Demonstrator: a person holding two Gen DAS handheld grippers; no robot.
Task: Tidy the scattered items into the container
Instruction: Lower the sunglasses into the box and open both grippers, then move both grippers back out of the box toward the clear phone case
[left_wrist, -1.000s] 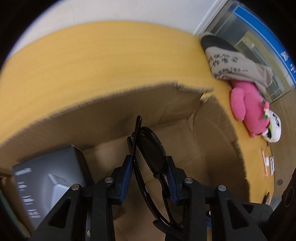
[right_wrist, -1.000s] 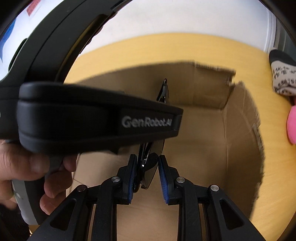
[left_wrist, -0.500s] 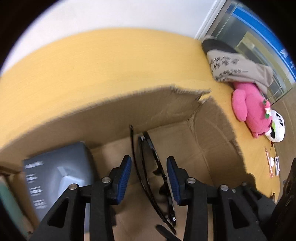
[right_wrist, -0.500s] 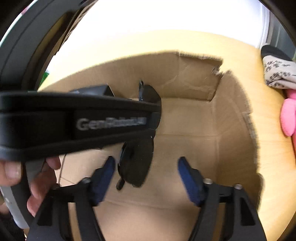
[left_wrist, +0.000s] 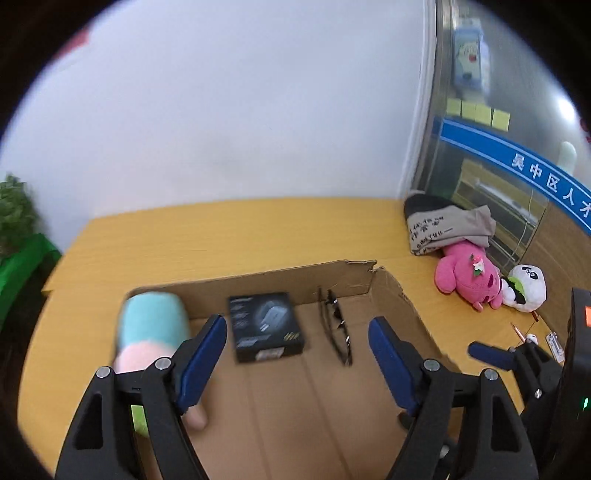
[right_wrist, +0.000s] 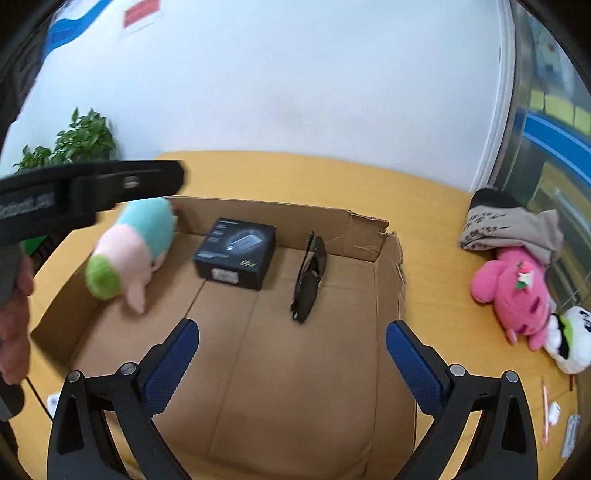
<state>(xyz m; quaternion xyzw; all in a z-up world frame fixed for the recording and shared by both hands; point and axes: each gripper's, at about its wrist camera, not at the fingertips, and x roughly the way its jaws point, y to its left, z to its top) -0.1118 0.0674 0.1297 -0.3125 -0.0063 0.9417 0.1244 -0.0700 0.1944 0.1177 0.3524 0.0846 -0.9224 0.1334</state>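
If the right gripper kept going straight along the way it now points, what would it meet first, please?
Most likely the bare floor of the cardboard box, just near of the sunglasses. The right gripper is open and tilted downward; depth is uncertain.

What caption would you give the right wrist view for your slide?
Open right gripper above a cardboard box holding sunglasses, a black box and a pastel plush.

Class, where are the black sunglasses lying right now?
In both wrist views, the sunglasses lie inside the cardboard box, on its floor toward the right wall, just right of the black carton.
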